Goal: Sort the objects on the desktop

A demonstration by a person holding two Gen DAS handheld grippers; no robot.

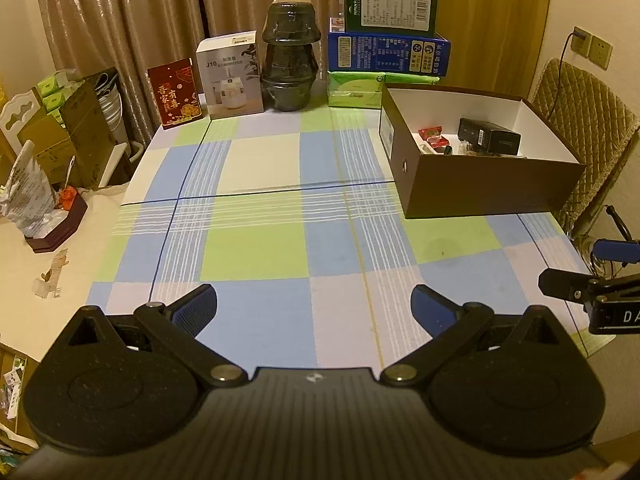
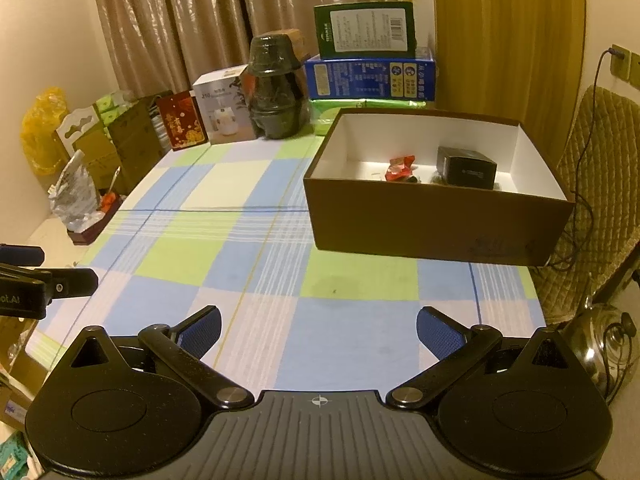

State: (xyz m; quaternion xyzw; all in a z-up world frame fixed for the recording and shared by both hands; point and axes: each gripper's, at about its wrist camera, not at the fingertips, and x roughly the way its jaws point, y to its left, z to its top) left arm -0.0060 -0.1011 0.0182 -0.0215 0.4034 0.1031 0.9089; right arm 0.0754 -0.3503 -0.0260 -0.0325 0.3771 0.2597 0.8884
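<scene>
place: home | curtains [image 1: 120, 20]; checked tablecloth [image 1: 260, 248]; padded chair [image 1: 580, 120]

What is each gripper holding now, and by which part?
Nothing is held. The left gripper and the right gripper are both open, with only the tablecloth between their fingers.

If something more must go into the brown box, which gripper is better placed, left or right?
Probably the right gripper. In its view the brown box sits close ahead and slightly right. From the left gripper the box lies farther off to the right. Both are open and empty.
</scene>
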